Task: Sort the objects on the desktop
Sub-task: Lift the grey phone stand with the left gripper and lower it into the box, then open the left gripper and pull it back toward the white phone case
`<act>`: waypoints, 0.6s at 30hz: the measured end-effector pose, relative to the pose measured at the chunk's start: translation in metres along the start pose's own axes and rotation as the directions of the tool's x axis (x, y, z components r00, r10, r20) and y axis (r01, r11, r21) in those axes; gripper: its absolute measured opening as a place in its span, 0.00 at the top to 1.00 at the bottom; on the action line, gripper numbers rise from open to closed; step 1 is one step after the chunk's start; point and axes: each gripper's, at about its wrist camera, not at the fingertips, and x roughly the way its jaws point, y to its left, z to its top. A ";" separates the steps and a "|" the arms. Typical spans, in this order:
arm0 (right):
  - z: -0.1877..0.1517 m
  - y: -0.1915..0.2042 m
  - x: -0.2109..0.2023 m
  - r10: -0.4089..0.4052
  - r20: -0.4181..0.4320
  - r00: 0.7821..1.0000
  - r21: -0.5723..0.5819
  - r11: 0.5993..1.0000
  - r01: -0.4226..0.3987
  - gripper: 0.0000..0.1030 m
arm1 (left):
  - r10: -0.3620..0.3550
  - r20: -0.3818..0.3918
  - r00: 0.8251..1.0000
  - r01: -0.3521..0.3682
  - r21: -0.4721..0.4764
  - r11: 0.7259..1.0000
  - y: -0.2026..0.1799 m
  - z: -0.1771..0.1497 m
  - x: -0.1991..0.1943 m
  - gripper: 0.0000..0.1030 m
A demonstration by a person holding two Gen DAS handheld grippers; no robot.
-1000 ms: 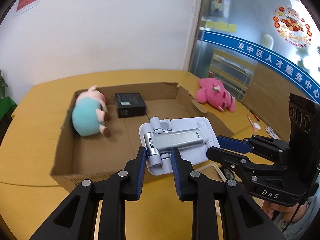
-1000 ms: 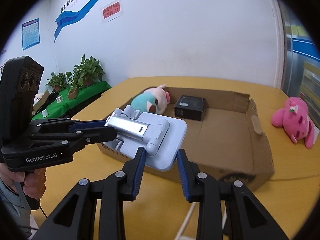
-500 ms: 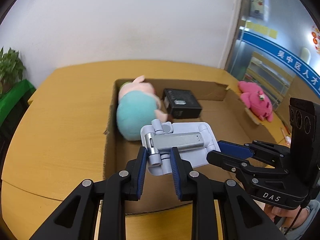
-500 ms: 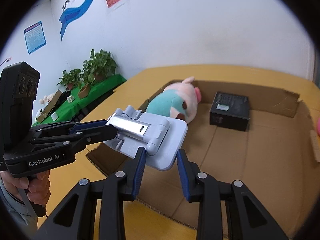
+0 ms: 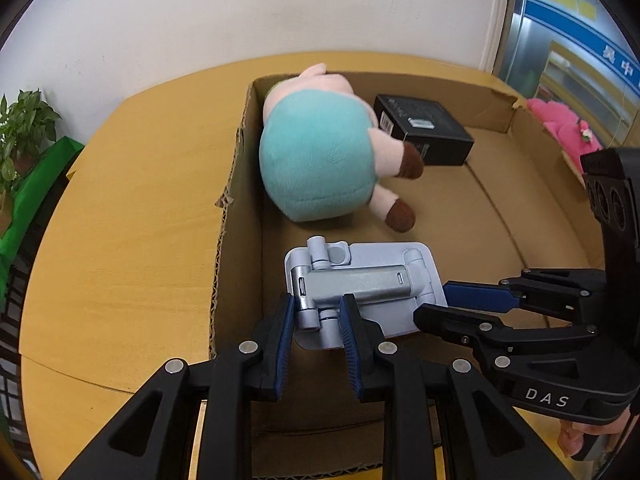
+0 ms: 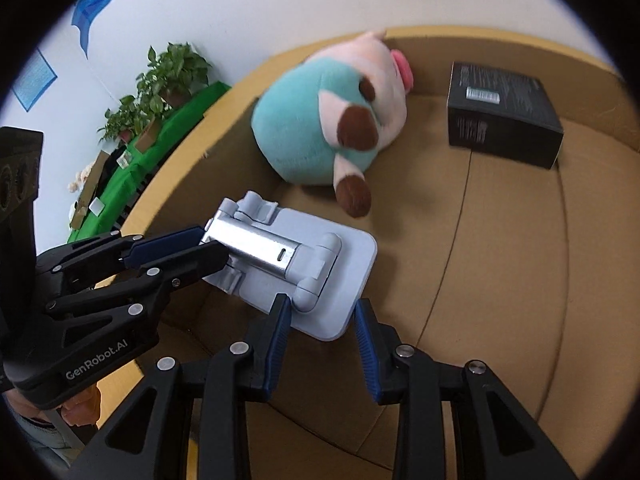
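Both grippers' fingers were clamped on the folded phone stand (image 5: 360,288) — left gripper (image 5: 316,312) on its hinge end, right gripper (image 6: 320,312) on its plate — held over the cardboard box (image 5: 236,184) floor near its front left corner, so lowering it level, clear of the plush pig (image 5: 320,156), seemed best before letting go.

2 plush toys (image 5: 320,160) (image 5: 560,128), 1 black box (image 5: 424,128), 1 stand (image 5: 360,280)

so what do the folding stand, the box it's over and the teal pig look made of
Folding stand: pale matte plastic plate, likely, with a brushed silvery arm that glints like metal. Cardboard box: plain brown corrugated board, with fluting visible on the torn rim. Teal pig: soft plush with a fuzzy nap.
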 end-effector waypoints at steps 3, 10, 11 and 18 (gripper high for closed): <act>0.003 0.000 0.003 0.004 -0.027 1.000 0.014 1.000 -0.004 0.69 | 0.026 -0.011 1.000 -0.026 0.006 1.000 -0.002 0.001 0.003 0.77; 0.001 0.005 0.002 -0.002 -0.069 0.998 -0.002 1.000 0.002 0.55 | 0.129 -0.014 0.992 -0.129 0.029 0.991 -0.009 0.000 0.004 0.78; -0.001 0.006 -0.005 -0.029 -0.047 0.998 -0.009 1.000 0.029 0.46 | 0.130 0.002 0.991 -0.130 0.019 0.991 -0.008 0.000 0.000 0.72; -0.043 0.017 -0.110 -0.244 0.300 0.922 -0.051 0.961 0.270 0.20 | 0.105 0.387 0.916 -0.094 -0.047 0.994 -0.029 -0.025 -0.107 0.18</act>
